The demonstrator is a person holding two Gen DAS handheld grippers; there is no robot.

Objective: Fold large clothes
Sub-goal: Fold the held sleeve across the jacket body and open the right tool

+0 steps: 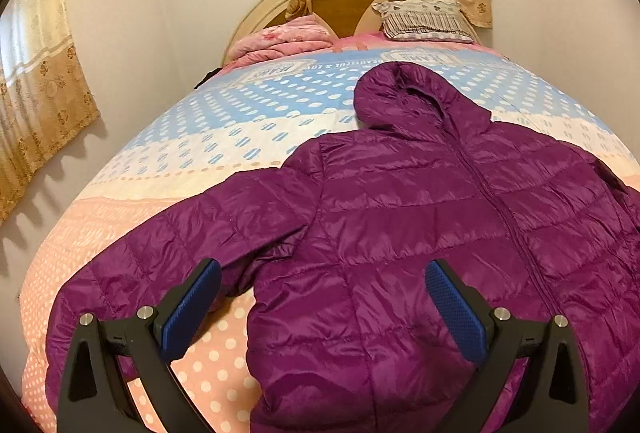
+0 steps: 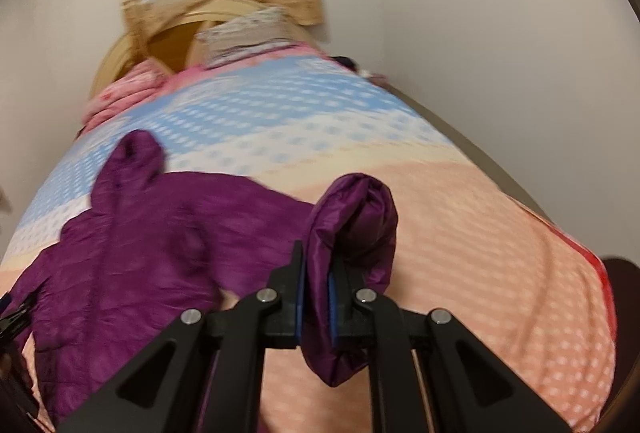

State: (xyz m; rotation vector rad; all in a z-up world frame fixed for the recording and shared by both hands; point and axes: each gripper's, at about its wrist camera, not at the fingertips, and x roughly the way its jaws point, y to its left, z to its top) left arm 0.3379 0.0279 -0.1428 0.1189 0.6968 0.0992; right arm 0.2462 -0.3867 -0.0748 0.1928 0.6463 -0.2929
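A purple hooded puffer jacket (image 1: 420, 217) lies front up on the bed, hood toward the headboard, zipper closed. Its left sleeve (image 1: 152, 241) stretches out toward the bed's near left corner. My left gripper (image 1: 322, 273) is open and empty, hovering over the jacket's lower left side and armpit. In the right wrist view the jacket body (image 2: 160, 233) lies to the left. My right gripper (image 2: 318, 273) is shut on the jacket's right sleeve (image 2: 352, 217), which is bunched and lifted above the bedspread.
The bedspread (image 1: 224, 121) is blue, white and pink with dots. A pink folded blanket (image 1: 280, 39) and a patterned pillow (image 1: 424, 19) lie by the round headboard (image 1: 256, 15). Curtains (image 1: 40, 73) hang on the walls close to the bed.
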